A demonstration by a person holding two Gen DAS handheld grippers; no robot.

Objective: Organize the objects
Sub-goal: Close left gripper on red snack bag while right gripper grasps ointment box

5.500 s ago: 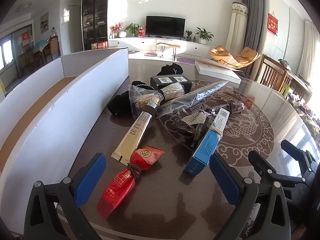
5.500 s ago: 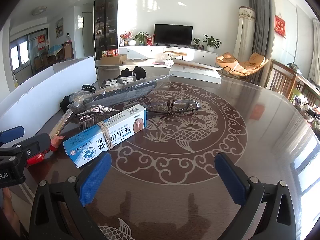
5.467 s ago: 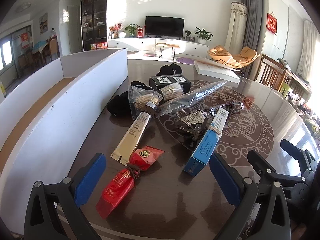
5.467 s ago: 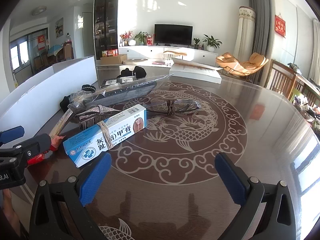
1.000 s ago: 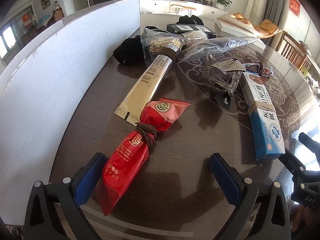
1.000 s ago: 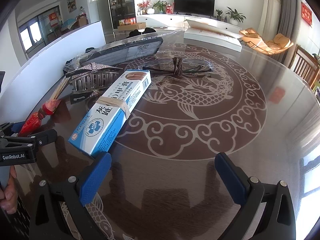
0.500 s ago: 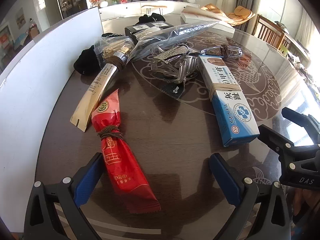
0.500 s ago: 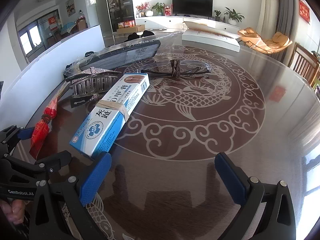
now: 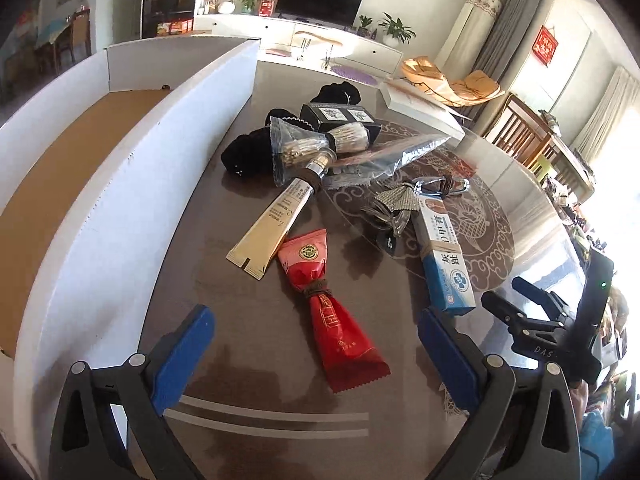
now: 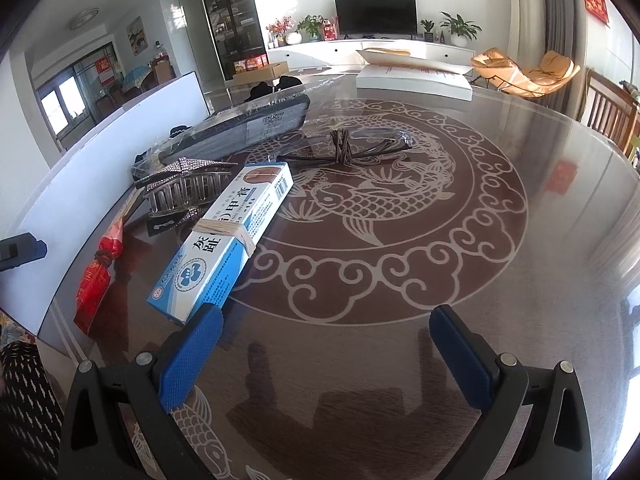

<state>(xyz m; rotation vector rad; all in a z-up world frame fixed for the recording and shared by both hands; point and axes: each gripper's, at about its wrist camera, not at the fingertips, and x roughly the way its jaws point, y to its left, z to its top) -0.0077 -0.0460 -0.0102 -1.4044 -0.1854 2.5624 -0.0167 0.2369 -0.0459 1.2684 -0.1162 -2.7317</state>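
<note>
Round table [image 9: 208, 288] holds a red packet [image 9: 332, 312] between the left gripper's [image 9: 316, 356] spread fingers; right gripper [image 10: 326, 356] gapes, empty.

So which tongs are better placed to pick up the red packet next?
Left, probably. The red packet lies straight ahead between the open left tongs, near their tips. The right tongs, also open, face the table's bare middle, with the packet off to their left beyond the blue box.

Hard daylight enters from about 3 o'clock, blowing out the windows there and laying white glare across the glossy dark brown round table [image 10: 560, 240]. Crisp shadows fall toward 9 o'clock. Fisheye bending curves the edges, and the corners are black.
</note>
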